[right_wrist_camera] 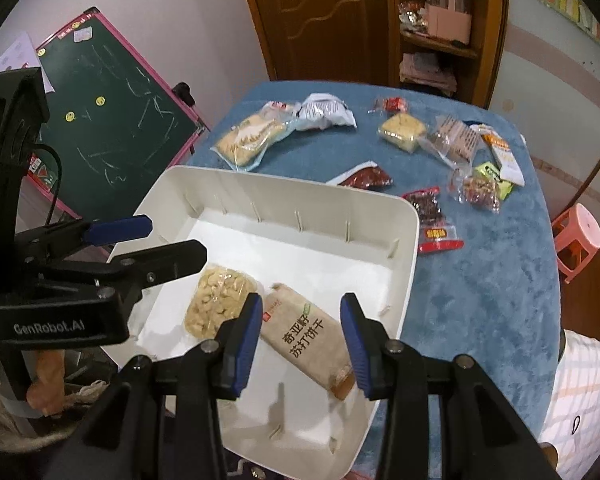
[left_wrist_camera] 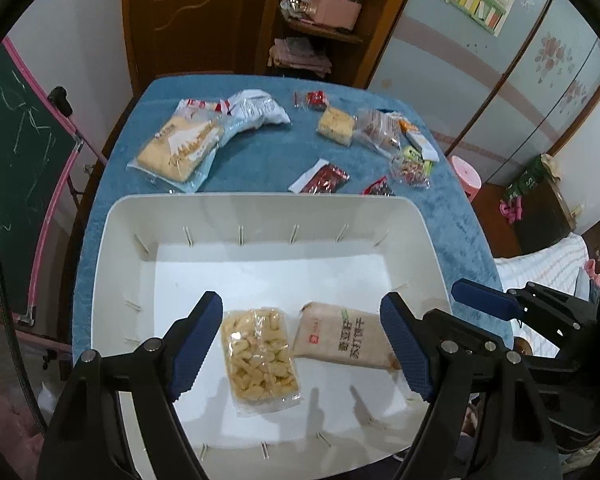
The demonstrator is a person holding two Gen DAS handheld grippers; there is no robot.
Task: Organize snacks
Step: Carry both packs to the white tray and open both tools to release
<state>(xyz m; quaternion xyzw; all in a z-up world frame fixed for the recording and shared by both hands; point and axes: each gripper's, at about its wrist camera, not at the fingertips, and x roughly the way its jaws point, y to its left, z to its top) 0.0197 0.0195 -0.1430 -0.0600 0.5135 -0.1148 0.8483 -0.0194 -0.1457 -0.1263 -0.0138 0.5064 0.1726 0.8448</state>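
Both the left gripper (left_wrist_camera: pixel 302 346) and right gripper (right_wrist_camera: pixel 302 346) hang spread and empty over the white bin (left_wrist_camera: pixel 260 210), whose near rim they hide, cracker packet (right_wrist_camera: pixel 304 340) partly covered.

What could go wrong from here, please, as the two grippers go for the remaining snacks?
1. The small packets near the table's right edge overlap, so one grab may drag a neighbour off the blue cloth.
2. The white bin stands between the open left gripper and the large cracker pack; a low reach could knock its rim.
3. The right gripper works close beside the left; they might collide.
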